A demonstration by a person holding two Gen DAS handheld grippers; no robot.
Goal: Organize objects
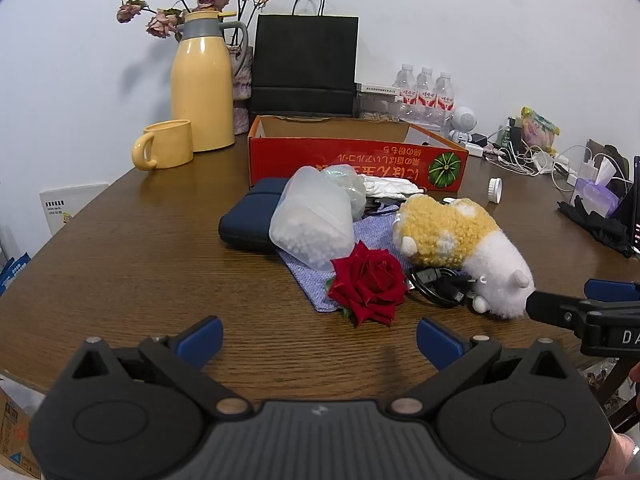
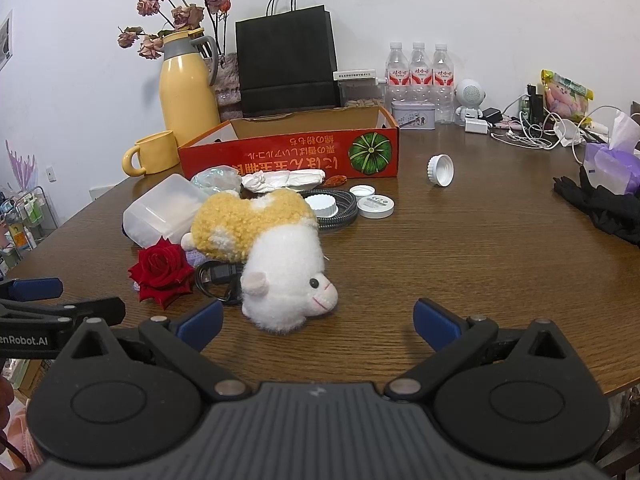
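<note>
A heap lies mid-table in front of an open red cardboard box: a yellow-and-white plush sheep, a red rose, a frosted plastic container, a navy pouch, a lilac cloth, a black cable. My left gripper stands open near the table's front edge, short of the rose. Open too, my right gripper hovers just before the sheep's head. Nothing sits between either pair of fingers.
A yellow jug, yellow mug, dried flowers and a black paper bag stand at the back. White lids lie right of the heap. Water bottles, chargers, tissues and black gloves crowd the right side.
</note>
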